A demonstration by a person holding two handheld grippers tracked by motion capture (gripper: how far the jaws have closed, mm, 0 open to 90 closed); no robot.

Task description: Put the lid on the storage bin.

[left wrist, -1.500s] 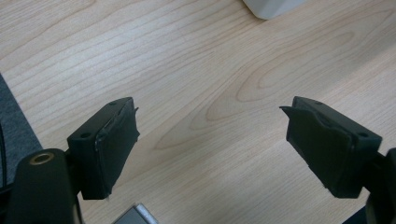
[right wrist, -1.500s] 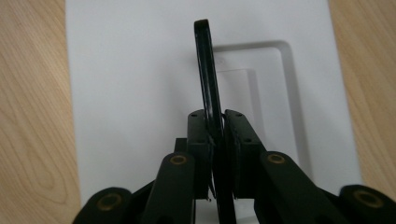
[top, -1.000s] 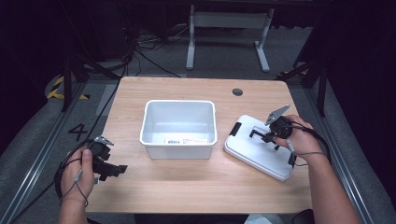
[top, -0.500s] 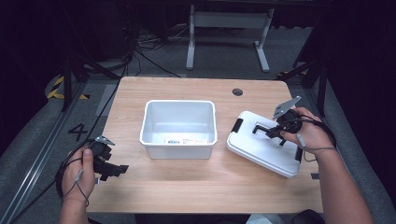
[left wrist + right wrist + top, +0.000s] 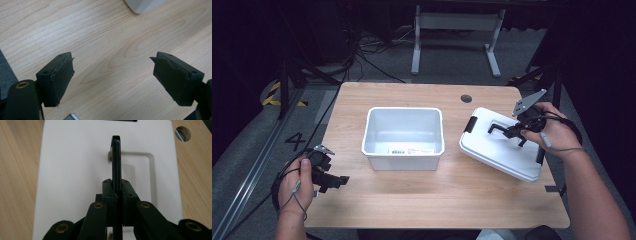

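Note:
A white lid (image 5: pixel 499 150) with a black handle (image 5: pixel 498 127) hangs tilted over the right part of the wooden table (image 5: pixel 437 200). My right gripper (image 5: pixel 512 132) is shut on that handle. In the right gripper view the jaws press together on the thin black handle (image 5: pixel 115 157), with the lid (image 5: pixel 75 170) below them. An open white bin (image 5: pixel 403 137) stands at the table's middle, left of the lid. My left gripper (image 5: pixel 336 181) rests near the front left edge, open and holding nothing. In the left gripper view its jaws stand wide apart (image 5: pixel 112 75) over bare wood, with a bin corner (image 5: pixel 145 3) at the top.
A round cable hole (image 5: pixel 466 98) sits in the table's far right part. A black clip (image 5: pixel 471 124) is on the lid's left end. A grey metal stand (image 5: pixel 457 22) and cables lie on the floor behind the table.
My right gripper has risen with the lid's handle in it, and the lid has come up off the table and shifted slightly right. The left gripper has stayed still.

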